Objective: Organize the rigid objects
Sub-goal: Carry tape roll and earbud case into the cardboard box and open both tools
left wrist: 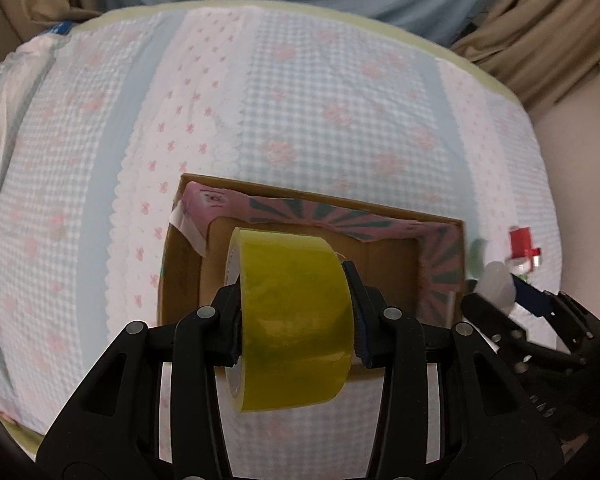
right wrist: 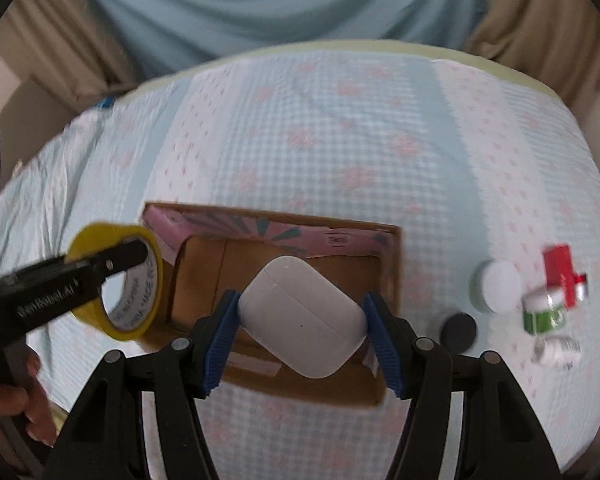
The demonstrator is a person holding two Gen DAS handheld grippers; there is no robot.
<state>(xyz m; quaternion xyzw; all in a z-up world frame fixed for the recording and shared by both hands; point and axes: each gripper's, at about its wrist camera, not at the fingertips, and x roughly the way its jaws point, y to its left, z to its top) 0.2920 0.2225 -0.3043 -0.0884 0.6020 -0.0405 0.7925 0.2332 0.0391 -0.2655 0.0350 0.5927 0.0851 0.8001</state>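
Left gripper [left wrist: 296,320] clenched across the flat sides of a yellow-green roll of packing tape [left wrist: 292,320], hanging over the near-left edge of the open brown cardboard box [right wrist: 392,280]. Probably light, stiff, slick on its outer wrap; best pinched on the sides. Right gripper [right wrist: 302,324] clamped on a white rounded plastic earbud case [right wrist: 304,320] above the box's near side: smooth, hard, likely prone to slipping.

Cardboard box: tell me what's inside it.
The cardboard box shows only bare brown floor. The earbud case in the right gripper and the tape roll hide part of it.
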